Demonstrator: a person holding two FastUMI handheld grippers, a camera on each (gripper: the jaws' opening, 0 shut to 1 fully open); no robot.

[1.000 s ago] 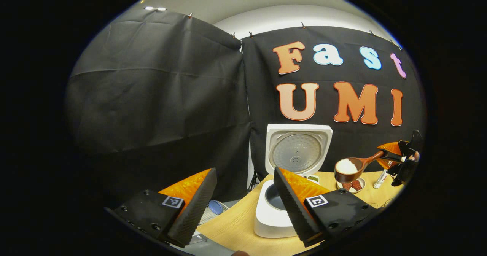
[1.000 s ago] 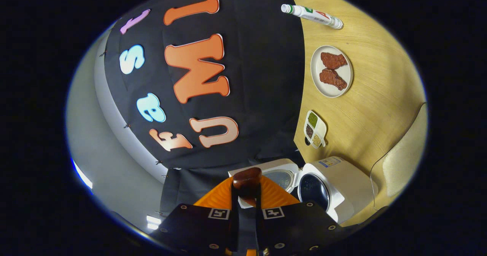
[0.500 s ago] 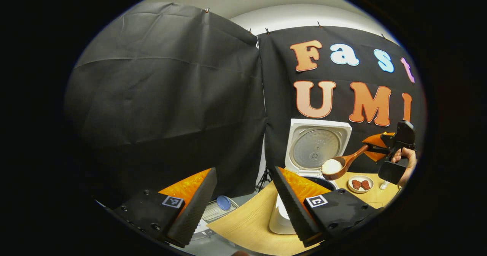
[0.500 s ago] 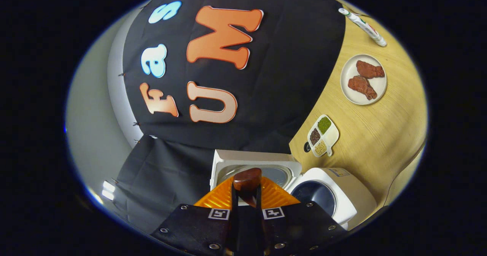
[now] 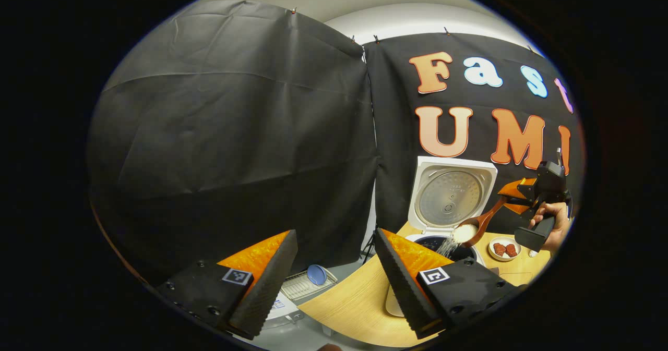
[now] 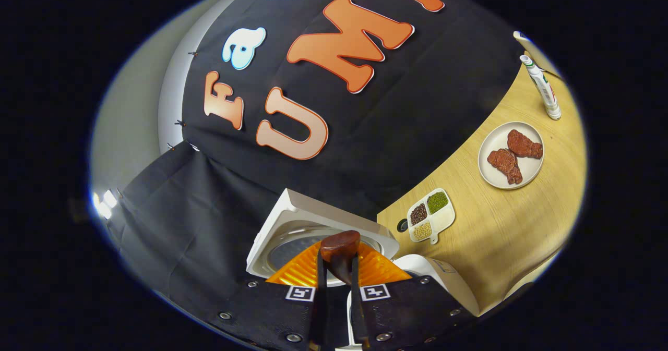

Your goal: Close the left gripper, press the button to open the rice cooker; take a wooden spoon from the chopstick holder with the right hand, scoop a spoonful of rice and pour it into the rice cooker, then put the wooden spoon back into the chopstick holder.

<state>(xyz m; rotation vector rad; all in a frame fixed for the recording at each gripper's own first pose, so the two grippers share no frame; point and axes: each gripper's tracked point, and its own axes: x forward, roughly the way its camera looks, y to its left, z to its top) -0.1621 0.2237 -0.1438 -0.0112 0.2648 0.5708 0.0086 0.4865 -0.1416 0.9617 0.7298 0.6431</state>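
Observation:
The white rice cooker stands on the wooden table with its lid raised. Over its dark pot the wooden spoon is tipped down, and white rice streams from it into the pot. My right gripper, held by a hand, is shut on the spoon's handle. In the right gripper view the handle sits pinched between the fingers of the right gripper, with the cooker lid just beyond. My left gripper hangs open and holds nothing, well back from the cooker.
On the table lie a plate with two brown meat pieces, a small divided dish of beans and a white tube. A dish rack with a blue item sits beyond the table's left edge.
The right gripper carried the loaded spoon leftward over the cooker pot and tilted it, so rice now falls out. The left gripper drew back and turned slightly left.

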